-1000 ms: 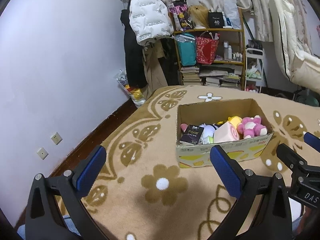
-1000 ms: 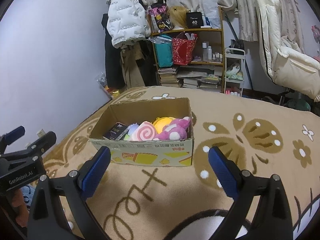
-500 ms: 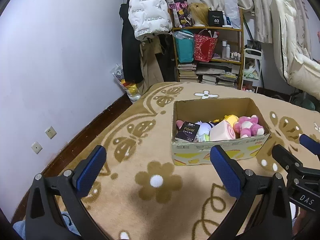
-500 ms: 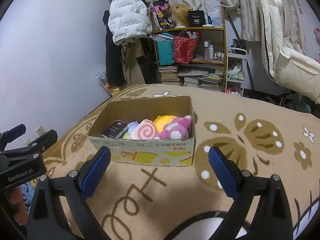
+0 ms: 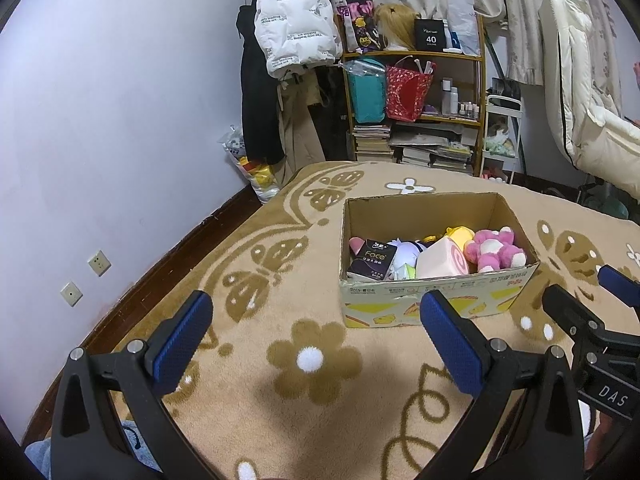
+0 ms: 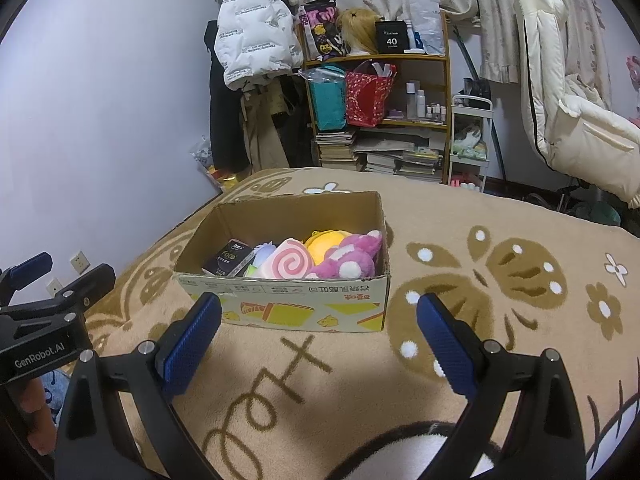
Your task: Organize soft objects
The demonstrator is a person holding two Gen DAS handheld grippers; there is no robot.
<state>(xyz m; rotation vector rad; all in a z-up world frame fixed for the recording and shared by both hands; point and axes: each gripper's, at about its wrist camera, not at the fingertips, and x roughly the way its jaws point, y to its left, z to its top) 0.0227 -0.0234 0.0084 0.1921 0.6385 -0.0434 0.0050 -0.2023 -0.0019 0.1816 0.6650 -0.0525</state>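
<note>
An open cardboard box (image 5: 436, 304) (image 6: 304, 304) stands on the tan carpet. Inside lie a pink plush bear (image 5: 496, 248) (image 6: 352, 256), a pink swirl-roll cushion (image 5: 444, 262) (image 6: 286, 264), a yellow plush (image 5: 460, 236) (image 6: 324, 242), a white and blue plush (image 5: 406, 254) and a black "Face" tissue pack (image 5: 372, 260) (image 6: 228, 260). My left gripper (image 5: 316, 332) hangs open above the carpet in front of the box, nothing between its blue pads. My right gripper (image 6: 320, 330) is open too, empty, just before the box's front wall.
Flower-patterned carpet (image 5: 312, 360) covers the floor. A bookshelf (image 5: 416, 100) with bags and books, hanging coats (image 5: 296, 32) and a plastic bag (image 5: 256, 168) line the far wall. A cream padded chair (image 6: 568, 120) stands at the right. A purple wall (image 5: 100, 120) runs along the left.
Both grippers have drawn back and risen slightly; the box sits a little farther away and more centred. The fingers stayed open and nothing in the box moved.
</note>
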